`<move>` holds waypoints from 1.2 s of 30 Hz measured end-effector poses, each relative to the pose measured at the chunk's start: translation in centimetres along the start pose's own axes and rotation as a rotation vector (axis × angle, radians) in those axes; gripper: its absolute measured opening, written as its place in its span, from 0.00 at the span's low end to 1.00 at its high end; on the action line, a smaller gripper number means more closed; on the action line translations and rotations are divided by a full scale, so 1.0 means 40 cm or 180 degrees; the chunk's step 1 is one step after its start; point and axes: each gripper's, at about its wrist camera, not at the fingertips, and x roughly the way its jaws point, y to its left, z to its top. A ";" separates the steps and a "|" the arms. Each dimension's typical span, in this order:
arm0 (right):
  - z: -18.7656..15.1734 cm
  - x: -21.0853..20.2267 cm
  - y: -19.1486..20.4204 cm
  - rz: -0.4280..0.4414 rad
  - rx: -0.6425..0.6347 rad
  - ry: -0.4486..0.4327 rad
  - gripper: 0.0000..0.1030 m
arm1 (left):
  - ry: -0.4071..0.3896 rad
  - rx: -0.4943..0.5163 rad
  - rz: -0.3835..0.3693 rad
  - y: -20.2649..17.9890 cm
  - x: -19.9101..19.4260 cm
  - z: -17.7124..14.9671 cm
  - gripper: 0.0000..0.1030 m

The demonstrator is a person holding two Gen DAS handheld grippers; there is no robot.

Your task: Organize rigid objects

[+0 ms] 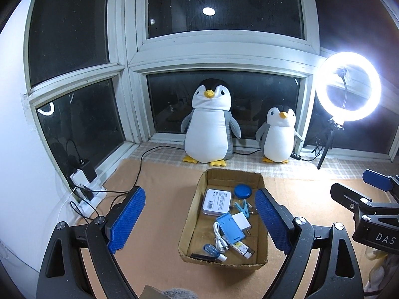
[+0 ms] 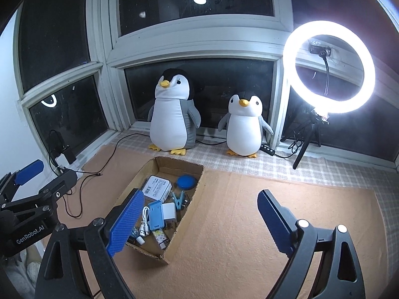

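I had the cardboard box on the tan mat, near me and short of the two plush penguins by the window, and all the small things already lay inside it. The white tin at the far left looked stiff, light and smooth; I judged it best taken across its short sides. The blue round lid at the far right seemed slick, so its rim was the place to grip. The blue clothespin, white charger, light blue case and coiled white cable crowded the middle; only the cable would flex. My left gripper hung above the box with fingers spread wide, holding nothing. My right gripper was likewise wide apart and empty, over bare mat right of the box.
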 end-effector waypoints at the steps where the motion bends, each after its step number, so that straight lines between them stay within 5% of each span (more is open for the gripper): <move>1: 0.000 0.000 0.000 -0.0002 0.0004 0.0004 0.87 | 0.0004 0.0005 0.0001 -0.002 0.003 0.000 0.90; 36: -0.024 0.029 0.021 0.0003 -0.0047 0.0175 0.88 | 0.0189 -0.0004 -0.0057 -0.007 0.032 -0.031 0.90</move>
